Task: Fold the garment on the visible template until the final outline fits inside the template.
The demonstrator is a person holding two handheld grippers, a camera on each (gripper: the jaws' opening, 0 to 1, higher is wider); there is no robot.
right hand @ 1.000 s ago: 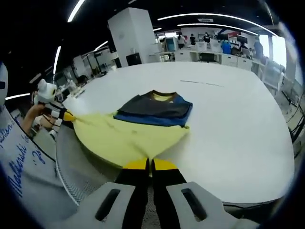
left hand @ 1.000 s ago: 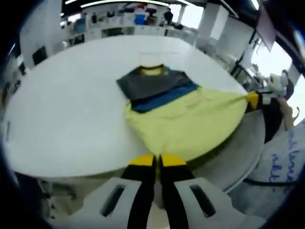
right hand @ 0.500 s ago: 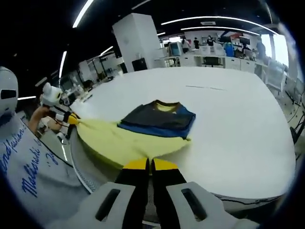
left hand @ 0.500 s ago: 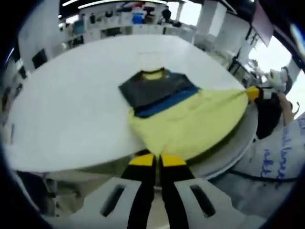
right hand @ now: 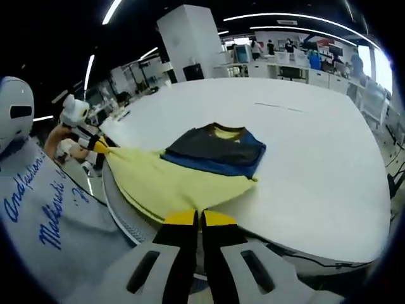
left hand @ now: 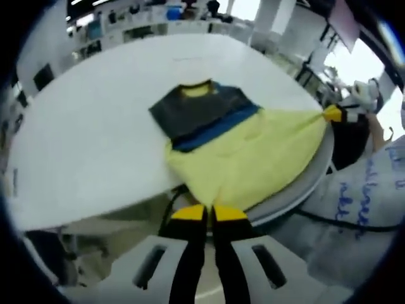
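The garment (left hand: pixel 201 111) lies on the white round table (left hand: pixel 82 126), with a dark grey top, a blue band and a yellow lower part (left hand: pixel 253 152). My left gripper (left hand: pixel 209 212) is shut on the yellow hem at one corner. At the right, my right gripper (left hand: pixel 333 114) pinches the other hem corner. In the right gripper view the same garment (right hand: pixel 215 149) stretches from the table (right hand: pixel 316 171) to my right gripper (right hand: pixel 199 217), which is shut on the hem. My left gripper (right hand: pixel 100 147) holds the far corner at the left. The yellow cloth (right hand: pixel 171 180) spans taut over the table's edge.
A faint thin line (right hand: pixel 278 106) marks the table beyond the collar. The person's white garment with blue writing (right hand: pixel 50 215) is close beside the table's edge, and it is at the right (left hand: pixel 367 202) in the left gripper view. Desks and shelves stand in the far background.
Both grippers have drawn back past the table's edge, still holding the hem. More of the yellow cloth now hangs stretched beyond the rim. The grey top has stayed flat.
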